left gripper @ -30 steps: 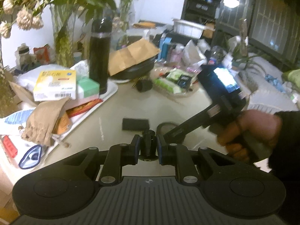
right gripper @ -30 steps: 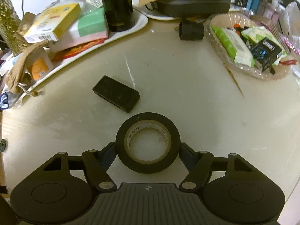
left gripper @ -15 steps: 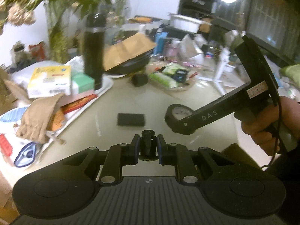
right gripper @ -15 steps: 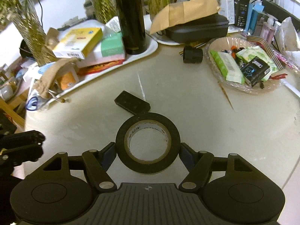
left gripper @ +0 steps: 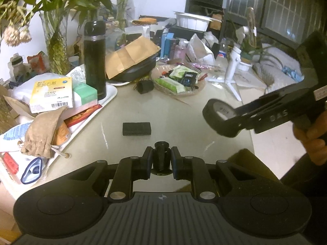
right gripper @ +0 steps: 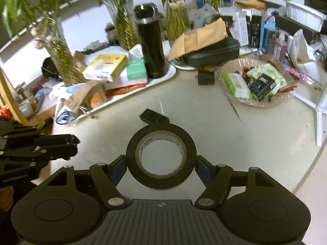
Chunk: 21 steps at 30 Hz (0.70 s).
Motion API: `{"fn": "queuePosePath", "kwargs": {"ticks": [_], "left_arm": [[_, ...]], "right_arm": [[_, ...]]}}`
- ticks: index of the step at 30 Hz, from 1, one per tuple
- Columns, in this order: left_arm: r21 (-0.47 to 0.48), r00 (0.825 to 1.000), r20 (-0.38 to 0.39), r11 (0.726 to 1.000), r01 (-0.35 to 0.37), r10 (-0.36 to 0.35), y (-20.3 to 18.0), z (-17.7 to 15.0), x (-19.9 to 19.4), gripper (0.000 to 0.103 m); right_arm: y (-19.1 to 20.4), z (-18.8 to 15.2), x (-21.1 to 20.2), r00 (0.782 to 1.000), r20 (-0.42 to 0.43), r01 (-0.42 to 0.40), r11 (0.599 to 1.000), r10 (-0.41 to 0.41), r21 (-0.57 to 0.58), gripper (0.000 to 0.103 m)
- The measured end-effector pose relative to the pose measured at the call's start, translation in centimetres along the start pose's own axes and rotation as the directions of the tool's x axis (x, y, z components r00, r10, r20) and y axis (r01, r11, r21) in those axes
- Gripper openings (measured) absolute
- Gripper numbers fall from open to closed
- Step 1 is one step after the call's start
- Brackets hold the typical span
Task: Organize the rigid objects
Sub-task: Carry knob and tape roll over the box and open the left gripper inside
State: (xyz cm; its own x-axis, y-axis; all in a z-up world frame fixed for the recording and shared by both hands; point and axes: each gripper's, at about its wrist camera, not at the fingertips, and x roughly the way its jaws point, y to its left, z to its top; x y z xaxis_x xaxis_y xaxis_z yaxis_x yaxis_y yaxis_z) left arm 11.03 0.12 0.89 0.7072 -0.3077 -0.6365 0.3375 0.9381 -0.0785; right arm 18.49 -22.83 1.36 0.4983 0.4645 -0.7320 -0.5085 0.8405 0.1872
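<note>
Black tape roll point(right gripper: 161, 156) pinched in right gripper point(right gripper: 161, 159), lifted off table point(right gripper: 204, 122); small black cylinder point(left gripper: 161, 155) clamped in left gripper point(left gripper: 161, 157). Ahead of both, black block point(left gripper: 136, 128) unmoved; neither load placed. Early stage, probably.
</note>
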Motion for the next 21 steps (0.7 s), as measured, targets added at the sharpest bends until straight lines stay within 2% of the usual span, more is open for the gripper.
{"fn": "queuePosePath", "kwargs": {"ticks": [8, 21], "left_arm": [[0.055, 0.998, -0.065, 0.998, -0.003, 0.007, -2.1, 0.6, -1.6, 0.019], [0.072, 0.983, -0.184, 0.997, 0.031, -0.017, -3.8, -0.9, -2.7, 0.019]], "right_arm": [[0.9, -1.9, -3.4, 0.997, 0.072, -0.036, 0.999, 0.037, -0.018, 0.074], [2.0, -5.3, -5.7, 0.996, 0.054, -0.073, 0.997, 0.074, -0.025, 0.075]]}}
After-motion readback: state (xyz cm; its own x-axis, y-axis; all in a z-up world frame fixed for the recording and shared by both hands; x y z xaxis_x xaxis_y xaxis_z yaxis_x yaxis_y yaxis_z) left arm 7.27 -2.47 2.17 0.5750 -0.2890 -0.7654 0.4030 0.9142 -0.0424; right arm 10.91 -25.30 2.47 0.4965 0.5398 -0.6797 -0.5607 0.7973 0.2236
